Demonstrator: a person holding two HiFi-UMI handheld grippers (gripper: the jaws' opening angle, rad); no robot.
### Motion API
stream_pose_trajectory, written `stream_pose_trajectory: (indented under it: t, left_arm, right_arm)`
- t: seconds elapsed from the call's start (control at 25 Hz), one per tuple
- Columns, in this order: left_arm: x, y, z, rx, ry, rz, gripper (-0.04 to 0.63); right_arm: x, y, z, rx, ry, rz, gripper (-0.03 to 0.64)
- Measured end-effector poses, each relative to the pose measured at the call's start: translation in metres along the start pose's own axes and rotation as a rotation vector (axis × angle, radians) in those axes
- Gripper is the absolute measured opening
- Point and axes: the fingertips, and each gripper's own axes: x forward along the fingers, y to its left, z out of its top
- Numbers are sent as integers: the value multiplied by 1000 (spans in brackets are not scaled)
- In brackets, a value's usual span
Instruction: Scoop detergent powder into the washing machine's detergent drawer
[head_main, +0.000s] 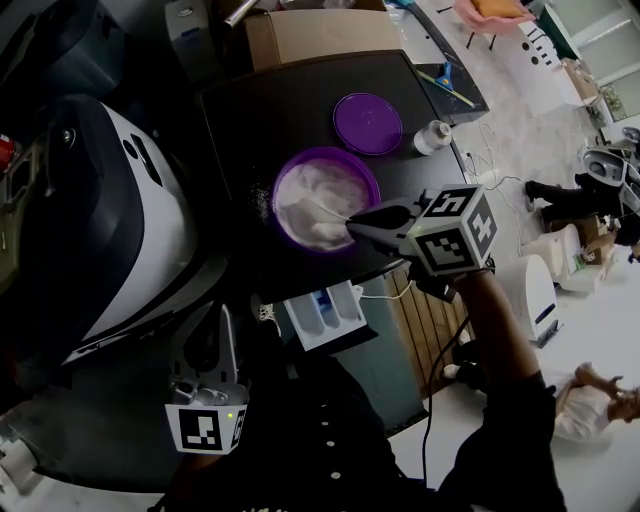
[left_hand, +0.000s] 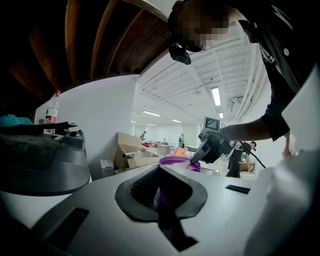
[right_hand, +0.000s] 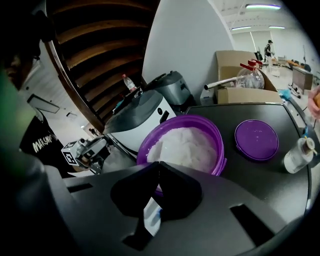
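Note:
A purple bowl full of white detergent powder stands on a black top. My right gripper reaches over the bowl's near rim and is shut on a thin white scoop that lies in the powder. In the right gripper view its jaws meet just before the bowl. A white detergent drawer with a blue insert is pulled out below the top's front edge. My left gripper hangs shut and empty at the lower left, apart from both; its jaws point towards the bowl.
The purple lid and a small white bottle lie behind the bowl. A white appliance with a dark lid stands to the left. A cardboard box sits at the back. People and white furniture are off to the right.

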Motion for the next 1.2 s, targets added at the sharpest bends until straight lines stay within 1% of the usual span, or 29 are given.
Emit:
stream_pose_trajectory:
  t: [0.16,0.28,0.48,0.72,0.84,0.96,1.08,1.2]
  left_arm:
    - [2,2,2,3,0,0,14]
    - [3,2,4,8,-8,1,14]
    - [4,1,13,13,-23,0,14]
    - [7,-2,33,16,-59,-3,14]
    - [8,-5,44,28,-80,-10,14]
    - [9,-9,53,43,-99,-19,14]
    - [9,-14,58,52,-109,-26,14]
    - [8,-20,64,59,-121,-39,14]
  right_arm:
    - [-4,-1,5,57,-48,27,29]
    - [-9,-2,7,131,-112,64,29]
    - [-27,4,12,302,-296,163,29]
    - [-57,22,12,413,-551,234,29]
    - [-72,37,12,433,-652,278,29]
    - [-85,47,6,459,-721,293,29]
    - [-93,57,-1,465,-758,295,29]
    - [-100,70,-15,450,-768,265,29]
